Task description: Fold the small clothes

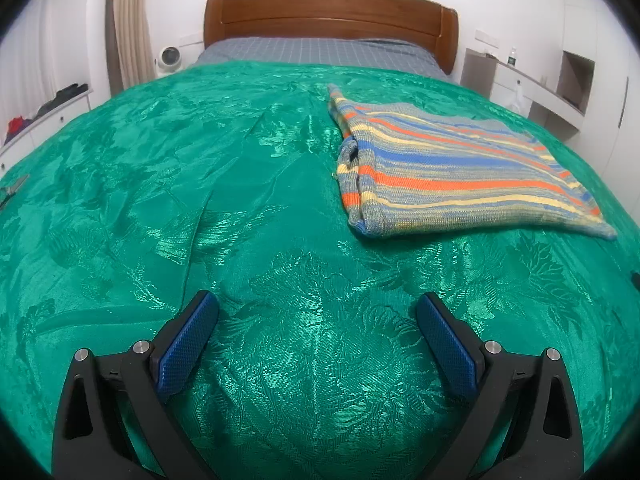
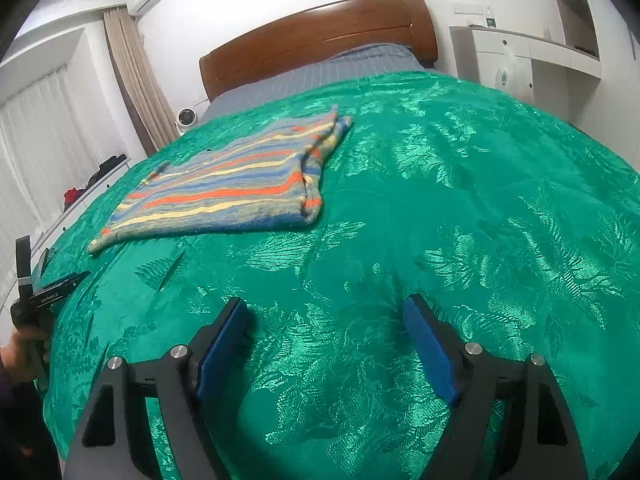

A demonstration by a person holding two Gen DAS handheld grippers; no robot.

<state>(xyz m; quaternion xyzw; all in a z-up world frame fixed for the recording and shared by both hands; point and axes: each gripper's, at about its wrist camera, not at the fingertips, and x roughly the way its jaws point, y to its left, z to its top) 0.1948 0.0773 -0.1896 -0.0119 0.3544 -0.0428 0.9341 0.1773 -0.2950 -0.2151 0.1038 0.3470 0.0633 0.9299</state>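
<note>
A striped knit garment, in blue, orange, yellow and grey, lies folded flat on the green bedspread. In the left wrist view it is ahead and to the right. In the right wrist view the garment is ahead and to the left. My left gripper is open and empty, low over the bedspread, well short of the garment. My right gripper is open and empty, also short of it. The left gripper also shows at the left edge of the right wrist view, held in a hand.
The bed has a wooden headboard and a grey checked sheet at the far end. A white fan and low drawers stand on the left. White cabinets stand on the right.
</note>
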